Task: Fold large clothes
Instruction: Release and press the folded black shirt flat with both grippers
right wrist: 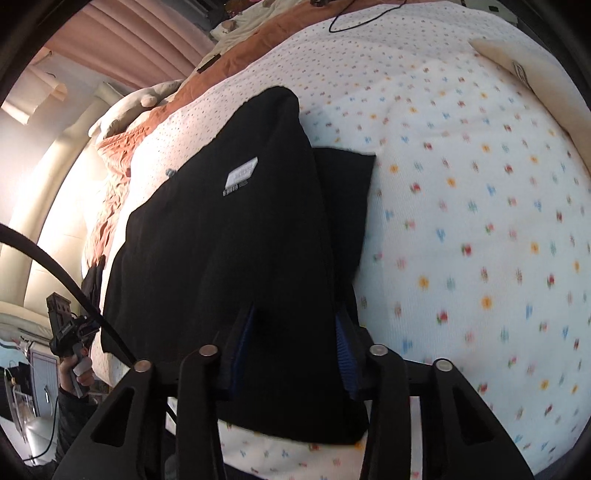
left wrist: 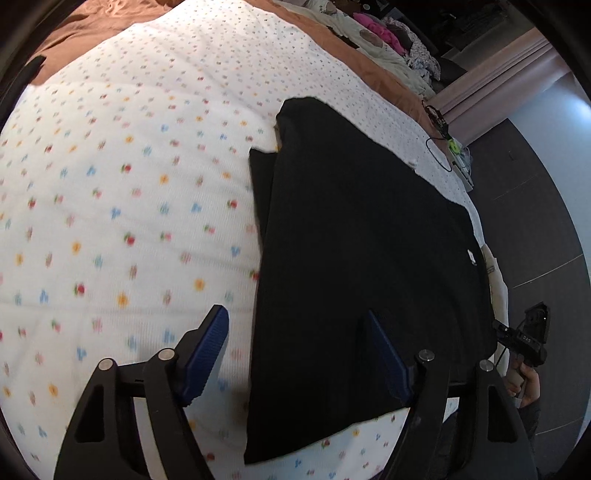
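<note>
Black garment [left wrist: 351,266] lies folded on the flower-dotted white bedspread [left wrist: 129,184], its near edge pinched between the blue pads of the right gripper [right wrist: 295,343], while the left gripper [left wrist: 295,354] hangs over it spread wide, holding nothing.

The black garment [left wrist: 351,258] is matt, soft cloth that gives back almost no light. Under it, the flower-print white bedcover [left wrist: 129,184] looks a finely ribbed, waffle-like weave. The left gripper [left wrist: 295,354] has matt black plastic arms, ridged blue rubbery pads [left wrist: 208,354] and shiny metal pins. At upper left, brown sheet [left wrist: 92,22] is crumpled cloth.
</note>
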{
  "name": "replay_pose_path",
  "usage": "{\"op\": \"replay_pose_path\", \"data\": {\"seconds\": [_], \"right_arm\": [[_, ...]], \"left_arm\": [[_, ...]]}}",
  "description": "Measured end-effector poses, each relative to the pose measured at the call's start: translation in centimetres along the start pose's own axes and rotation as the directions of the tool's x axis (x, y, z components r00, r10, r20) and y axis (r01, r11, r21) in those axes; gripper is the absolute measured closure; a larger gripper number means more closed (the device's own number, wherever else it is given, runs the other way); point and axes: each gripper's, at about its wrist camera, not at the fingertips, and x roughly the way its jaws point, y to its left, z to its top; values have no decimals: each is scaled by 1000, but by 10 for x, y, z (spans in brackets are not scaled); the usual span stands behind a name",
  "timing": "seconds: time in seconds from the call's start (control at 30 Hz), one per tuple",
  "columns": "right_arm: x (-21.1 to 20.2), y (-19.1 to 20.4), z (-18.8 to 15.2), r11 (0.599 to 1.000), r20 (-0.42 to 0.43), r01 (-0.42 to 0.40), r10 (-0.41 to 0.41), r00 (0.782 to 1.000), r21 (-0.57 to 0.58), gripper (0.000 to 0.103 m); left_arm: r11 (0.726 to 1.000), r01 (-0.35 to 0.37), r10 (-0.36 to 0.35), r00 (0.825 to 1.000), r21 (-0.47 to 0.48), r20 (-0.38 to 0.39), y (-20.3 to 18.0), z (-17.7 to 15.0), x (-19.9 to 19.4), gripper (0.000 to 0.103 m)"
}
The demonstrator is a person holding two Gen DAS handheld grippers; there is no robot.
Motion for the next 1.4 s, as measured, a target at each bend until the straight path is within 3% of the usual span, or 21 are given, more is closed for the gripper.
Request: {"op": "replay_pose_path", "data": {"seconds": [0.07, 0.2, 0.3, 0.47, 0.63, 0.77, 0.93, 1.07, 1.13, 1.2, 1.4], "right_arm": [[-3, -1, -6, 1000, 9, -3, 3, 1000, -5, 75], [-6, 0, -21, 1000, 26, 11, -10, 1000, -27, 95], [-8, 0, -32, 999, 30, 29, -28, 999, -38, 100], [-7, -6, -54, 997, 21, 72, -71, 997, -22, 102], [-11, 1, -64, 989, 25, 144, -143, 989, -27, 102], [-38, 14, -70, 980, 62, 196, -194, 979, -29, 102], [-74, 40, -72, 978, 123, 203, -196, 973, -51, 101], [-85, 75, -68, 977, 154, 190, -174, 973, -96, 100], [-84, 93, -67, 980, 161, 159, -140, 977, -117, 87], [-79, 103, -63, 982, 161, 138, -116, 980, -131, 20], [-50, 136, -60, 975, 157, 140, -113, 981, -172, 19]], "left_arm": [[1000, 1, -1, 1000, -3, -16, 3, -7, 1, 36], [1000, 5, -5, 999, 0, -41, 3, -23, 2, 52], [999, -25, 26, 997, 24, -66, 0, -30, 3, 56], [995, -90, 94, 992, 49, -80, -1, -32, 5, 65], [984, -145, 153, 986, 100, -70, -9, -36, 4, 66], [976, -181, 184, 983, 118, -15, -11, -38, -14, 66], [979, -154, 140, 985, 135, 104, -25, -33, -42, 66], [976, -123, 104, 988, 177, 118, -51, -24, -39, 66], [974, -110, 89, 989, 197, 115, -70, -20, -30, 66], [972, -96, 75, 991, 212, 109, -84, -20, -22, 66], [956, -97, 79, 994, 277, 75, -128, -23, 14, 66]]}}
